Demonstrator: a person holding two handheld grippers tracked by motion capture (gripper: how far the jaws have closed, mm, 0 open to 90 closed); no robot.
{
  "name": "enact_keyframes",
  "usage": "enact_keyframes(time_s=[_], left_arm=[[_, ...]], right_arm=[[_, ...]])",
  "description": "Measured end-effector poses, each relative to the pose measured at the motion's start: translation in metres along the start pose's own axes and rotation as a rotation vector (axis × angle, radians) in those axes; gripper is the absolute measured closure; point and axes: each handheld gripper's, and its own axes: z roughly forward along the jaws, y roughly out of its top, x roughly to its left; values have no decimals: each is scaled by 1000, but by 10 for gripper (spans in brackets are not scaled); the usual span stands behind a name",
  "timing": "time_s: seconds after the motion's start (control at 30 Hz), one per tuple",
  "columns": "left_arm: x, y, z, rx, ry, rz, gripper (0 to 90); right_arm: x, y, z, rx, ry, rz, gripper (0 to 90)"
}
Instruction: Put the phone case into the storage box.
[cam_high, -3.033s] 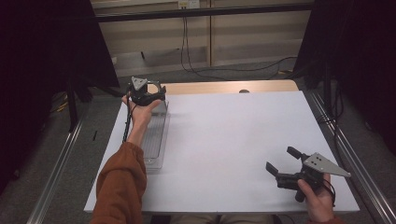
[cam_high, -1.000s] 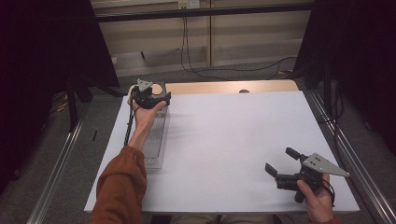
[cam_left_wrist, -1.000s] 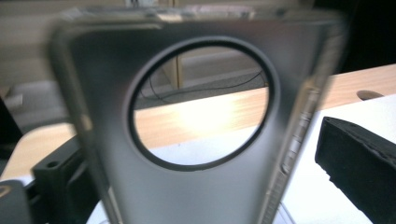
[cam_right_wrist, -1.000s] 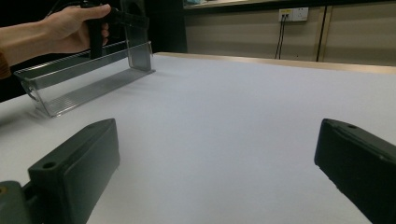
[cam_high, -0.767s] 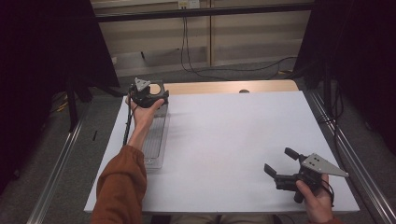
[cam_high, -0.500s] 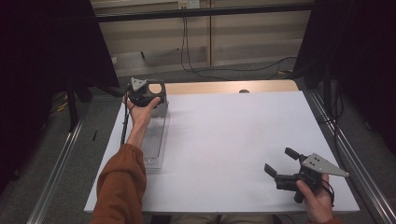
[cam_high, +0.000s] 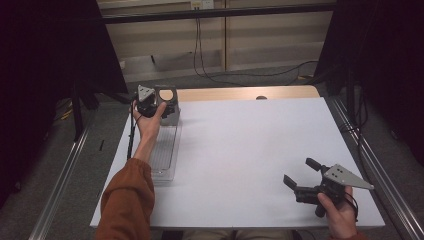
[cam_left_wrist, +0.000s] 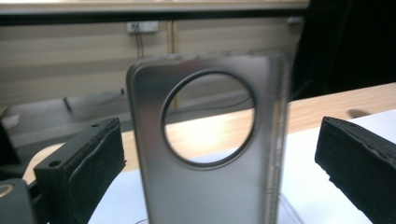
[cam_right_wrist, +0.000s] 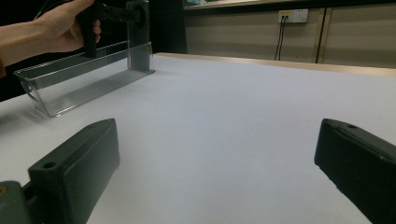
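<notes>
A clear plastic tray (cam_high: 162, 155) lies lengthwise along the white table's left side. At its far end a grey metal plate (cam_high: 169, 102) with a round hole stands upright. My left gripper (cam_high: 150, 102) is held at that end. In the left gripper view the plate (cam_left_wrist: 205, 191) stands between the two black pads (cam_left_wrist: 79, 163), which are wide apart and do not touch it; the left gripper (cam_left_wrist: 219, 158) is open. My right gripper (cam_high: 300, 172) rests low near the table's front right, open with nothing between its jaws (cam_right_wrist: 215, 163). From there the tray (cam_right_wrist: 79, 79) and plate (cam_right_wrist: 138, 42) show far left.
The white tabletop (cam_high: 250, 145) stretches between the two grippers. A wooden strip (cam_high: 240, 93) runs along the far edge. Metal rails (cam_high: 360, 150) flank the table, and cables (cam_high: 210, 60) lie on the floor beyond.
The left gripper has shifted only slightly around the tray's far end, drifting right and back. The right gripper has stayed about where it was.
</notes>
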Motion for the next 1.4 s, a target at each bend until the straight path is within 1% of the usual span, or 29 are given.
enact_keyframes(time_s=[0.03, 0.07, 0.1, 0.17, 0.23, 0.3, 0.37, 0.4, 0.43, 0.5, 0.57, 0.63, 0.7, 0.73, 0.8, 0.83, 0.87, 0.9, 1.0, 1.03, 1.1, 1.13, 1.17, 1.2, 1.27, 1.3, 1.33, 1.37, 1.4], left_arm=[[0, 1, -1, -9, -7, 1, 15], [0, 1, -3, -9, -4, 2, 15], [0, 2, -4, -25, -17, -8, 14], [0, 2, -9, -25, -10, -2, 16], [0, 2, -11, -43, -24, -16, 15], [-1, 1, -13, -44, -17, -23, 16], [-1, 1, -16, -38, -23, -24, 19], [-1, 0, -17, -46, -32, -37, 20], [-1, 0, -19, -36, -21, -24, 20], [-2, -1, -21, -39, -19, -24, 20], [-1, -1, -24, -51, -39, -33, 20], [0, -2, -27, -51, -45, -36, 20], [-1, -2, -30, -63, -60, -48, 19], [-2, -2, -32, -60, -54, -47, 19], [-3, -1, -35, -71, -59, -40, 19], [-4, -1, -36, -76, -71, -50, 19], [-3, -1, -39, -78, -70, -48, 19], [-4, 0, -41, -88, -83, -62, 19], [-8, 3, -48, -87, -78, -48, 19], [-9, 4, -49, -94, -84, -44, 19], [-10, 5, -53, -91, -88, -29, 19], [-11, 5, -55, -99, -98, -43, 18], [-11, 4, -58, -101, -104, -33, 17], [-12, 3, -59, -107, -111, -39, 14], [-12, 1, -64, -104, -112, -39, 15], [-13, 0, -66, -104, -109, -48, 15], [-14, -1, -69, -111, -122, -51, 15], [-14, -2, -71, -105, -125, -39, 16], [-16, -3, -73, -110, -129, -45, 15]], right_arm=[[0, 0, 0, -1, -2, -1, 0], [0, 0, 0, 1, -2, 0, 0], [-1, 0, 0, -1, -2, 0, 0], [-1, 0, 0, -3, -6, 1, 0], [-1, 0, 1, -3, -10, 6, 0], [-2, 0, 1, -3, -11, 7, 0], [-2, 0, 2, -1, -10, 11, 0], [-2, 0, 2, -1, -9, 10, 0], [-3, 0, 2, -4, -12, 7, 0], [-3, 0, 3, -1, -14, 9, 0], [-4, 0, 3, 3, -6, 1, 0], [-3, 0, 4, -1, -9, 4, 0], [-3, 0, 4, 1, -9, 5, 0], [-3, 0, 5, -1, -9, 0, 0], [-3, 1, 5, 1, -6, -1, 0], [-3, 0, 6, -2, -9, -4, 0], [-3, 1, 6, -2, -10, -3, 0], [-3, 1, 6, -2, -12, -2, 0], [-3, 1, 5, -6, -15, -4, 0], [-4, 1, 5, -4, -16, -12, 0], [-3, 2, 6, -5, -23, -3, 0], [-3, 2, 6, -1, -22, -2, 0], [-3, 1, 6, -1, -21, -9, 0], [-3, 2, 6, -3, -25, -6, 0], [-3, 2, 6, -3, -21, -15, 0], [-3, 2, 5, -2, -22, -14, 0], [-3, 2, 5, -2, -24, -15, 0], [-3, 2, 6, 0, -25, -22, 0], [-3, 2, 6, 0, -24, -22, 0]])
